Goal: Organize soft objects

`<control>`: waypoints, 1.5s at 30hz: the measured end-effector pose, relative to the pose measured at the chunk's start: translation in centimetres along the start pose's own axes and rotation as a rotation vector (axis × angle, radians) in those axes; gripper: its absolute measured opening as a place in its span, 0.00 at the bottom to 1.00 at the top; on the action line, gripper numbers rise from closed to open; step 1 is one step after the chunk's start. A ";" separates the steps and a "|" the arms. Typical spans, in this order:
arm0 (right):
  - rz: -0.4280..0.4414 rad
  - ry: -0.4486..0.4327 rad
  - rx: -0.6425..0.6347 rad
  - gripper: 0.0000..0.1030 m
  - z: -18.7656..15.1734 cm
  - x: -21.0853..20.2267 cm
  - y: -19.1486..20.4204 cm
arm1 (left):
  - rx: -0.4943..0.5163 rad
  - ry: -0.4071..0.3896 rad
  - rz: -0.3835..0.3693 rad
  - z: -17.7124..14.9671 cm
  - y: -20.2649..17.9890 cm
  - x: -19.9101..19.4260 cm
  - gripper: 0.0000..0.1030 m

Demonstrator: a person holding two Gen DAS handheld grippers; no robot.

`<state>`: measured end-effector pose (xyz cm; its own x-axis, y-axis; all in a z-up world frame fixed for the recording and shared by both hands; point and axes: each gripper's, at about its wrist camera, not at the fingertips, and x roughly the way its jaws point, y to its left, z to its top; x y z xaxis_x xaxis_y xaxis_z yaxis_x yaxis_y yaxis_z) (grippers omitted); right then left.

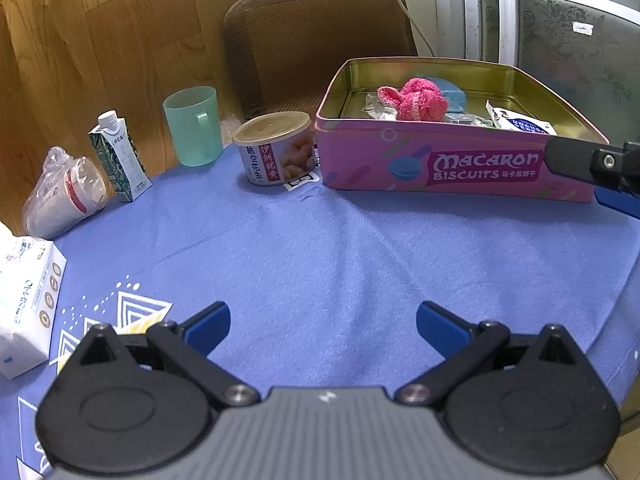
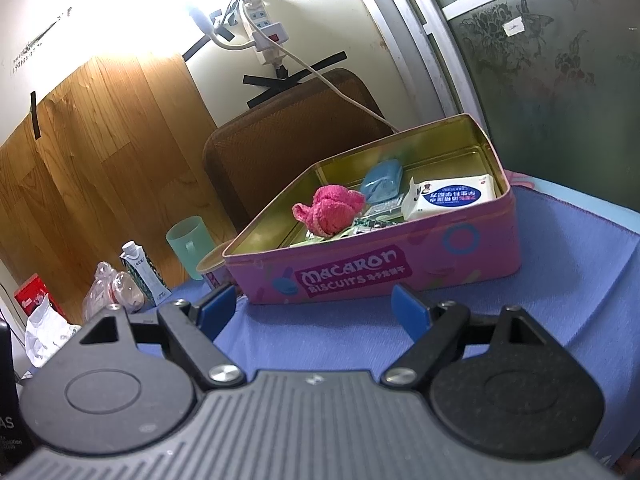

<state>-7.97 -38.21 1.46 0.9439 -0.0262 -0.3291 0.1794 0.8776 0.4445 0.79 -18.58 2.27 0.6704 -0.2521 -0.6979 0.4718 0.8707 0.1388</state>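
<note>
- Two grippers are idle: the left gripper (image 1: 323, 326) has its jaws spread wide over bare blue cloth (image 1: 340, 248) with nothing between them, and the right gripper (image 2: 314, 310) is equally wide and empty, just short of the tin's front wall.
- Soft things already lie inside the pink biscuit tin (image 1: 460, 168), at about 1 o'clock in the left wrist view: a pink knitted piece (image 1: 416, 100), a pale blue pouch (image 2: 382, 180) behind it, and a white tissue pack (image 2: 448, 196) against the right-hand wall.
- By my judgement the likeliest candidate still outside is the white soft pack (image 1: 24, 300) at 9 o'clock, at the cloth's left edge; the left gripper is nearer to it.
- To do it well, I would close on the pack's middle across its narrow side, lift it clear of the tin's rim, and set it in the bare floor at the tin's left end rather than on the knitted piece.
- Keep clear of the can (image 1: 276, 152), which is touching or just beside the tin's left corner, and the green cup (image 1: 194, 126) behind it.
- That soft pack is cut off by the frame's left edge, so its full shape is unknown.
- Small packets under the knitted piece are too jumbled to identify.
- Whether the bagged item (image 1: 64, 196) at 10 o'clock counts as soft cannot be told.
</note>
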 end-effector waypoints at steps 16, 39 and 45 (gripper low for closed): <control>0.003 0.004 -0.001 0.85 -0.1 0.1 0.1 | -0.040 -0.066 0.043 0.1 0.8 -1.0 1.00; 0.006 0.014 -0.012 0.85 -0.4 0.1 0.5 | -0.048 -0.065 0.112 0.1 1.7 -1.1 1.00; 0.005 0.015 -0.012 0.85 -0.4 0.1 0.5 | -0.053 -0.040 0.097 0.0 1.6 -1.0 1.00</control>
<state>-7.86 -37.57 1.29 0.9407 -0.0147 -0.3390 0.1711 0.8833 0.4364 0.83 -16.96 3.17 0.7340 -0.1814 -0.6545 0.3736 0.9126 0.1660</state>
